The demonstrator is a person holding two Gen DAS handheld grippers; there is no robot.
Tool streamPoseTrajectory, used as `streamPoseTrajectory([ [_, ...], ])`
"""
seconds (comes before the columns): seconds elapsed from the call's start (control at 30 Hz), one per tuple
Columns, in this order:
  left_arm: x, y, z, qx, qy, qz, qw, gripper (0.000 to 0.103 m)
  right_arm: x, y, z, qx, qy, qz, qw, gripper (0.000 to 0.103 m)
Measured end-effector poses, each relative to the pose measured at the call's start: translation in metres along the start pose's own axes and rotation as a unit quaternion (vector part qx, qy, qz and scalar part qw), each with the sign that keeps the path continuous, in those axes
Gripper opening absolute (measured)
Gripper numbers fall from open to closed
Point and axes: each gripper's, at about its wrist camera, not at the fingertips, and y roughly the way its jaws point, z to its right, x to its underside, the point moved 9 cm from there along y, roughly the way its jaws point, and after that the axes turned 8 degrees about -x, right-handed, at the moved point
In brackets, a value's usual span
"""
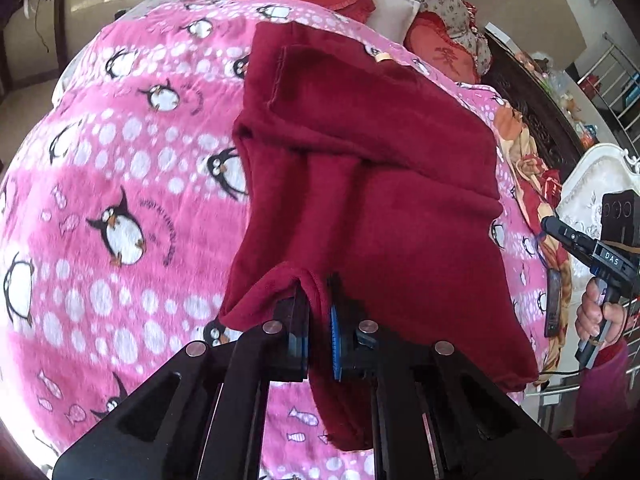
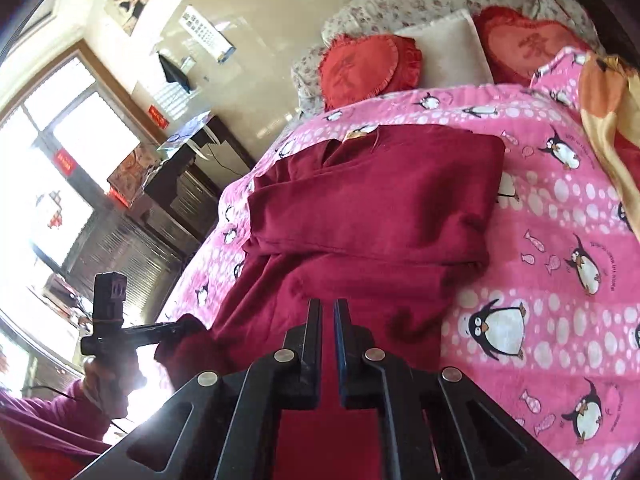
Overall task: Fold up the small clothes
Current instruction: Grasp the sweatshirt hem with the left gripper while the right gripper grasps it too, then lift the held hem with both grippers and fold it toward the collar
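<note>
A dark red fleece garment (image 1: pixel 384 152) lies partly folded on a pink penguin blanket (image 1: pixel 120 168); it also shows in the right wrist view (image 2: pixel 372 208). My left gripper (image 1: pixel 318 300) is shut on the garment's near edge, and cloth bunches between the fingers. It also shows at the left of the right wrist view (image 2: pixel 176 328), with the cloth at its tip. My right gripper (image 2: pixel 328 308) has its jaws nearly together above the garment's near part, with no cloth seen between them. It also shows at the right edge of the left wrist view (image 1: pixel 548 224), away from the garment.
Two red heart cushions (image 2: pixel 368 68) and a beige pillow (image 2: pixel 448 52) lie at the head of the bed. An orange-yellow cloth (image 2: pixel 612 128) lies at the blanket's right side. A dark cabinet (image 2: pixel 180 184) stands by the window.
</note>
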Motion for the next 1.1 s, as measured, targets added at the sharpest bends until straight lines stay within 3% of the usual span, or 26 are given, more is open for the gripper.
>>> streamPoseTrajectory([
  [0.07, 0.002, -0.004, 0.009, -0.003, 0.027, 0.008, 0.9996, 0.007, 0.003, -0.004, -0.001, 0.008, -0.002, -0.019, 1.0, 0.007],
  [0.13, 0.007, -0.003, 0.009, -0.009, 0.034, 0.006, 0.9994, 0.007, 0.02, -0.011, 0.005, 0.016, 0.002, -0.042, 0.999, 0.016],
  [0.2, 0.015, 0.0, 0.006, -0.012, 0.028, -0.001, 0.9995, 0.007, 0.049, -0.016, 0.019, 0.015, 0.04, -0.075, 0.996, 0.053],
  [0.23, 0.019, 0.001, 0.002, -0.014, 0.021, -0.005, 0.9997, 0.007, 0.062, -0.018, 0.025, 0.01, 0.061, -0.085, 0.994, 0.055],
  [0.4, 0.033, 0.0, -0.012, -0.013, -0.007, -0.019, 0.9997, 0.007, 0.132, -0.018, 0.039, -0.036, 0.163, -0.112, 0.979, 0.055],
  [0.57, 0.041, 0.0, -0.01, -0.019, -0.003, -0.021, 0.9996, 0.007, 0.146, 0.006, 0.031, -0.092, 0.208, -0.078, 0.971, 0.055],
  [0.6, 0.041, 0.0, -0.01, -0.019, -0.005, -0.02, 0.9996, 0.007, 0.145, 0.013, 0.03, -0.088, 0.203, -0.078, 0.972, 0.042],
  [0.67, 0.036, -0.006, -0.011, -0.012, -0.011, -0.014, 0.9998, 0.007, 0.136, 0.018, 0.023, -0.078, 0.168, -0.08, 0.979, 0.018],
  [0.7, 0.032, -0.01, -0.011, -0.008, -0.011, -0.009, 0.9999, 0.007, 0.125, 0.015, 0.017, -0.085, 0.155, -0.071, 0.982, 0.014],
  [0.93, -0.049, -0.021, -0.006, 0.021, -0.021, 0.053, 0.9982, 0.007, 0.005, -0.008, -0.008, -0.103, 0.072, 0.047, 0.991, 0.009],
  [1.1, -0.123, 0.0, -0.01, 0.018, -0.041, 0.078, 0.996, 0.007, -0.087, -0.008, 0.014, -0.057, 0.052, 0.127, 0.989, 0.005],
])
